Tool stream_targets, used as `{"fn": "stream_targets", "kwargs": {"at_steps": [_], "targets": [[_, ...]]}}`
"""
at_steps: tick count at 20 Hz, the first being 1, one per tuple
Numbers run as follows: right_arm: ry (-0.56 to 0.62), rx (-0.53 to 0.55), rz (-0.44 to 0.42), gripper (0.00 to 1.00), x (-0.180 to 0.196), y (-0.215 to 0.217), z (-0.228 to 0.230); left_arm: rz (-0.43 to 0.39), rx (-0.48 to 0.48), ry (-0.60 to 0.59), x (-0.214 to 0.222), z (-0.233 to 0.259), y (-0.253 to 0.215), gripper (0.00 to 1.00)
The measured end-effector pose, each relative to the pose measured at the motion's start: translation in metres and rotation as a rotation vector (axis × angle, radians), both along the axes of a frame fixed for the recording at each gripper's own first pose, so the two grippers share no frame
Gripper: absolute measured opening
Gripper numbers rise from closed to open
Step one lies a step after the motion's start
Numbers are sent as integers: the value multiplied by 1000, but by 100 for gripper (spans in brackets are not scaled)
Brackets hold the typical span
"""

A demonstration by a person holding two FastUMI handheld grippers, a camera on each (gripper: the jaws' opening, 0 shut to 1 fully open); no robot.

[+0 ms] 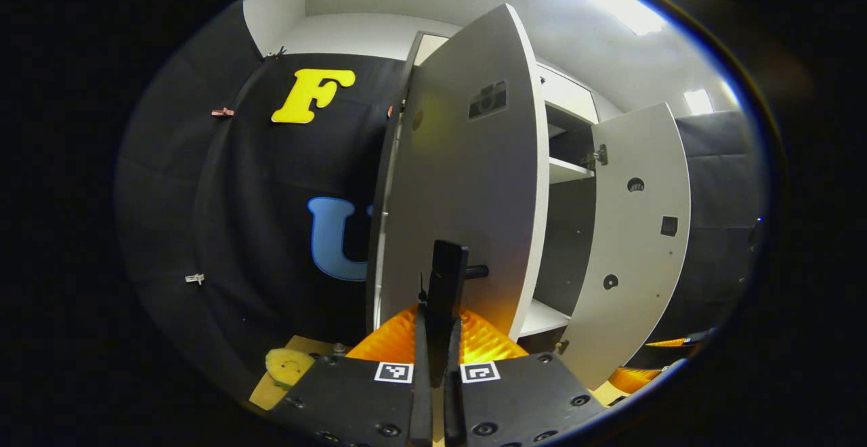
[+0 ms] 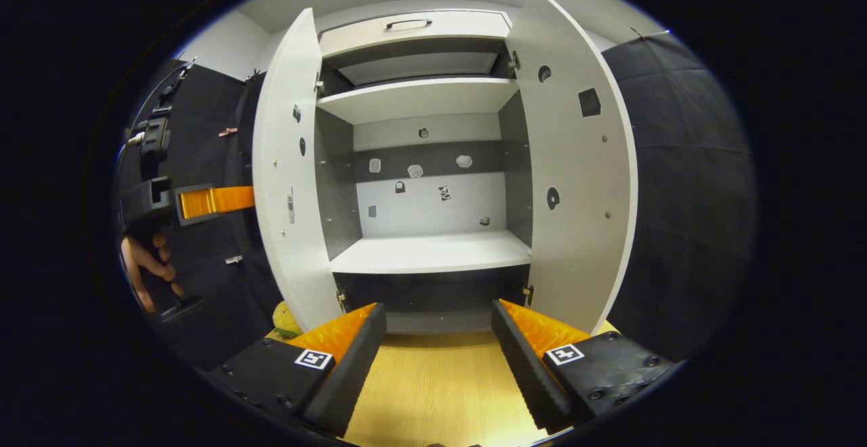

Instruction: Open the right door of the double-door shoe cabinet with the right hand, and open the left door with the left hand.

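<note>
Left gripper (image 1: 439, 338) jaws clenched on dark knob (image 1: 450, 265) of white panel left door (image 1: 467, 183), holding it swung wide; right gripper (image 2: 439, 338) jaws released, white right door (image 2: 576, 183) beyond them already open.

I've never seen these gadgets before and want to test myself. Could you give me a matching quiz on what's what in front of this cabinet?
Things:
1. left gripper
2. right gripper
3. right door
4. lower shelf

States:
A. bare, inside the cabinet
B. swung open, nothing touching it
C. jaws wide apart, holding nothing
D. jaws closed on the handle of the left door

Pairs: 1-D, 2-C, 3-B, 4-A
</note>
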State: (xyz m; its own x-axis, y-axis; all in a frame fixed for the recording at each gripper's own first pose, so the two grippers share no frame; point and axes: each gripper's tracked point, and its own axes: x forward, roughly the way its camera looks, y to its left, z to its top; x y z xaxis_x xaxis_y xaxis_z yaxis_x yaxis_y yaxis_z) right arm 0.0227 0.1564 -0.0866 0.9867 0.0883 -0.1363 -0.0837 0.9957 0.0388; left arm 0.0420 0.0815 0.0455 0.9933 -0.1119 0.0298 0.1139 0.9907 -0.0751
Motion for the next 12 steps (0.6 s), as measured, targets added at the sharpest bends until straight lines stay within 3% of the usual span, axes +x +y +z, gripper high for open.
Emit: {"fn": "stream_targets", "kwargs": {"at_steps": [5,7,12], "targets": [[14,3,13,98,2,5,-1,116,68,19,-1,-4,74,5],[19,-8,13,98,3,1,-2,-5,-62,28,-5,-2,57,5],[28,7,-15,98,-1,-13,3,58,-3,31,-8,-6,62,5]]}}
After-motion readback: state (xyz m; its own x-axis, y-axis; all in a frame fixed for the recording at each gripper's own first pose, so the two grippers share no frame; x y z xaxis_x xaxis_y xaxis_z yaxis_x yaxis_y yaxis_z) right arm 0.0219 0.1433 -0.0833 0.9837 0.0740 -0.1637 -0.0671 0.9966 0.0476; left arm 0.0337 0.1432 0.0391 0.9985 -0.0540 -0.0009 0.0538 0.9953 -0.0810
